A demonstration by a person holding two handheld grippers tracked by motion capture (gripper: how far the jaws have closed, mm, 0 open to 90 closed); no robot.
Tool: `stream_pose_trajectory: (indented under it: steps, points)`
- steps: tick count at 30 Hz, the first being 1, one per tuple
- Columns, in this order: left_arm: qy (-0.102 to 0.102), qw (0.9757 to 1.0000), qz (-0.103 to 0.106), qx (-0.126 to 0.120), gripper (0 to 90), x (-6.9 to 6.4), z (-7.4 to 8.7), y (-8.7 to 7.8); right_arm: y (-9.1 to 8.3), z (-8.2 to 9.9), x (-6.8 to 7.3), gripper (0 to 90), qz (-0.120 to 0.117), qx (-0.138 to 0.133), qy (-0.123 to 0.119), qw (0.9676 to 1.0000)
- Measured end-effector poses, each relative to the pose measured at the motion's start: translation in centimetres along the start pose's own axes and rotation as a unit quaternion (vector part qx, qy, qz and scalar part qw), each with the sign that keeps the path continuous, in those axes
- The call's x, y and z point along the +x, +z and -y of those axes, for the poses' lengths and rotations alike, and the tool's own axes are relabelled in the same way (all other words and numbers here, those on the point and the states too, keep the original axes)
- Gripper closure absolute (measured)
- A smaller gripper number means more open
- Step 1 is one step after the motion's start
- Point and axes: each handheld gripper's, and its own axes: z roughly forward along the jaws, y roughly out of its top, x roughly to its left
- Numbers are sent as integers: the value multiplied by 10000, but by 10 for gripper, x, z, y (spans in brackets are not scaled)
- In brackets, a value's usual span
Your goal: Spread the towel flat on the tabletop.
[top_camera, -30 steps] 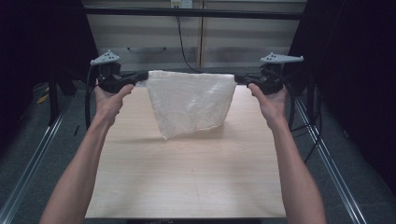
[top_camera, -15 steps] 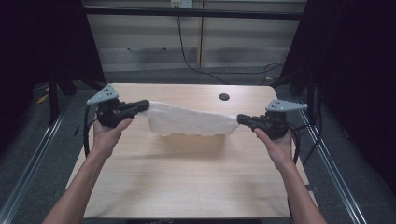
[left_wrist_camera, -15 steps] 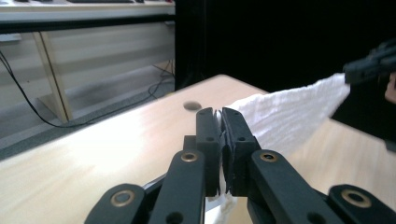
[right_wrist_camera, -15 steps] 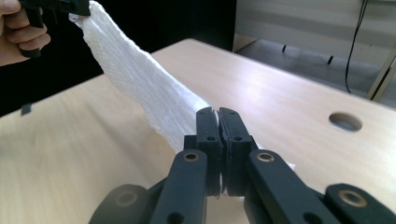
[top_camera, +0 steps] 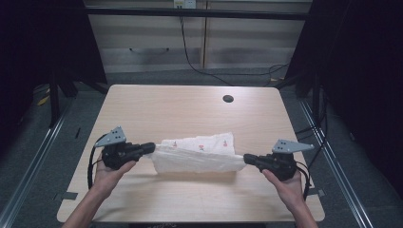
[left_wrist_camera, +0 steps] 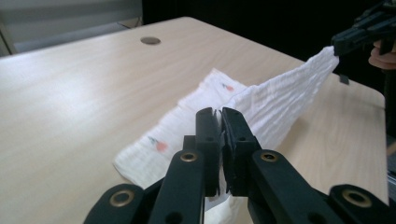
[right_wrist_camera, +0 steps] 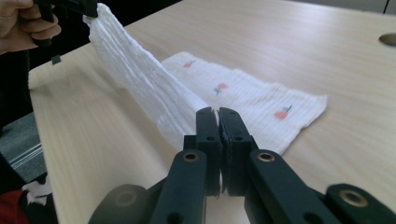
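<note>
A white cloth (top_camera: 197,153) with small red prints is stretched between my two grippers, low over the wooden table (top_camera: 190,109). Its far part lies flat on the table; the near edge is lifted. My left gripper (top_camera: 151,147) is shut on the cloth's left corner, and in the left gripper view the gripper (left_wrist_camera: 220,113) pinches the cloth (left_wrist_camera: 275,100) between its jaws. My right gripper (top_camera: 247,158) is shut on the right corner; in the right gripper view the gripper (right_wrist_camera: 217,113) clamps the cloth (right_wrist_camera: 154,88), whose printed part (right_wrist_camera: 252,100) rests on the table.
A round cable hole (top_camera: 228,99) sits in the table's far right area. Behind the table stand cabinets (top_camera: 190,42) with a dangling black cable (top_camera: 190,54). Metal rails (top_camera: 28,161) run along both sides of the table on the floor.
Both grippers came down and toward the near edge with the cloth. The cloth hung in the air a second ago; now its far part lies on the table.
</note>
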Motion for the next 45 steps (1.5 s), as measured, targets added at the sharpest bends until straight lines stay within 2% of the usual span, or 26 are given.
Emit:
stream_pose_trajectory:
  steps: [2,6,12,15,18,21,27,32,37,45]
  points:
    - [25,10000,6,67,863,-5,9,-1,0,8,4,878,-32,71,11,10000]
    - [-122,9998,87,140,862,-8,23,0,4,21,10,877,-90,202,39,9997]
    - [-145,9986,182,478,849,-14,46,-2,7,39,18,864,-183,486,66,9986]
    - [-257,9984,17,509,814,-16,54,-2,10,50,22,840,-281,681,93,9972]
    - [-328,9982,82,492,764,-17,60,-2,12,56,25,794,-414,785,50,9960]
    - [-403,9984,94,395,733,-16,59,-4,12,56,24,784,-464,774,58,9959]
    - [-514,9983,-8,270,680,-10,55,-6,11,53,26,757,-491,740,52,9960]
    - [-590,9981,-87,180,645,1,48,-5,13,46,18,747,-412,619,139,9971]
    - [-606,9978,-206,156,633,14,36,4,21,38,8,746,-352,593,103,9976]
    - [-570,9973,-245,404,614,28,25,33,46,26,-6,743,-300,595,120,9977]
